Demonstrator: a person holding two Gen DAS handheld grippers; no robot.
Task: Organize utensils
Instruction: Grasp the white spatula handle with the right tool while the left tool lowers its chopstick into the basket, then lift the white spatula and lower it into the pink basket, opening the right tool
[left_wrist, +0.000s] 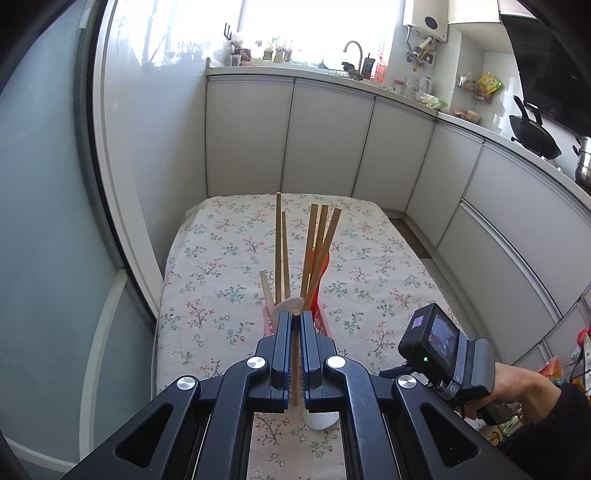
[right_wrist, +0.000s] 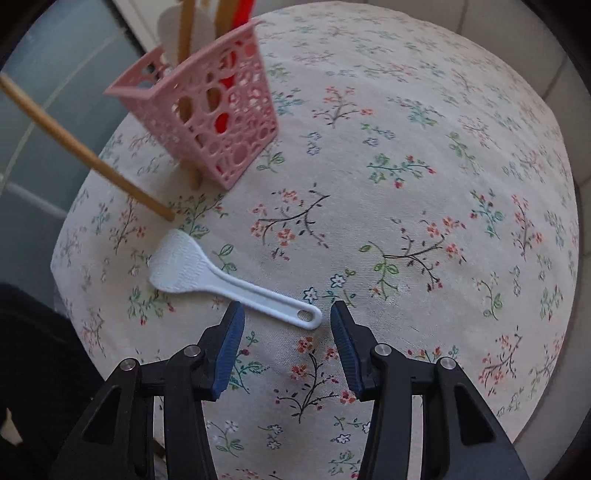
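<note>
Gripping a wooden chopstick (left_wrist: 294, 354): left tongs (left_wrist: 294, 319) | right tongs (right_wrist: 286, 314) wide over white rice paddle (right_wrist: 221, 277) | pink perforated basket (right_wrist: 218, 122) upright

left hand-held gripper (left_wrist: 295, 321) clamped, right hand-held gripper (right_wrist: 286, 314) spread

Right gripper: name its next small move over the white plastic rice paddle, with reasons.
Probably lower the right gripper and close on the white plastic rice paddle: its jaws stand open astride the handle, which lies flat on the floral tablecloth.
</note>
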